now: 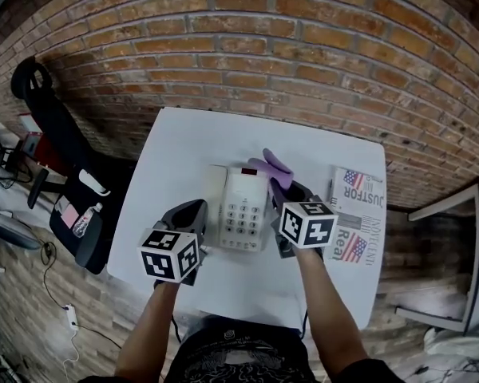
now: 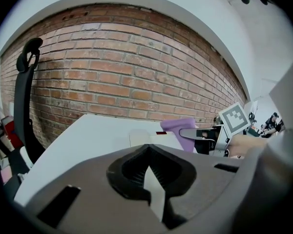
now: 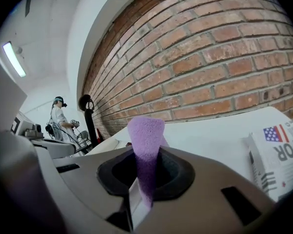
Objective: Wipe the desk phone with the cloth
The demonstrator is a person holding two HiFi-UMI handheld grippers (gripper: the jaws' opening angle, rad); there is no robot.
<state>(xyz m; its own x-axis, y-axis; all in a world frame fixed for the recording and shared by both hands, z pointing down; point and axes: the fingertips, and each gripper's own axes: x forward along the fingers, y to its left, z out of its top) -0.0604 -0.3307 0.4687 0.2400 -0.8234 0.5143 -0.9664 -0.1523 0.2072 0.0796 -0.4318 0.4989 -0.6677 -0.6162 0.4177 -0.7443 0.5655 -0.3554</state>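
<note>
A white desk phone (image 1: 243, 208) lies in the middle of the white table (image 1: 184, 146). My right gripper (image 1: 290, 200) hangs at the phone's right edge, shut on a purple cloth (image 1: 271, 168) that sticks out over the phone's upper right corner. In the right gripper view the cloth (image 3: 145, 145) stands up from between the closed jaws of that gripper (image 3: 145, 182). My left gripper (image 1: 189, 216) sits just left of the phone, shut with nothing in it. The left gripper view shows its jaws together (image 2: 149, 174), the phone (image 2: 149, 138) and the cloth (image 2: 178, 129) ahead.
A folded newspaper (image 1: 358, 214) lies on the table's right side, close to my right gripper. A black office chair (image 1: 60, 146) stands left of the table. A brick wall (image 1: 303, 46) runs behind it. A person (image 3: 61, 116) stands far off.
</note>
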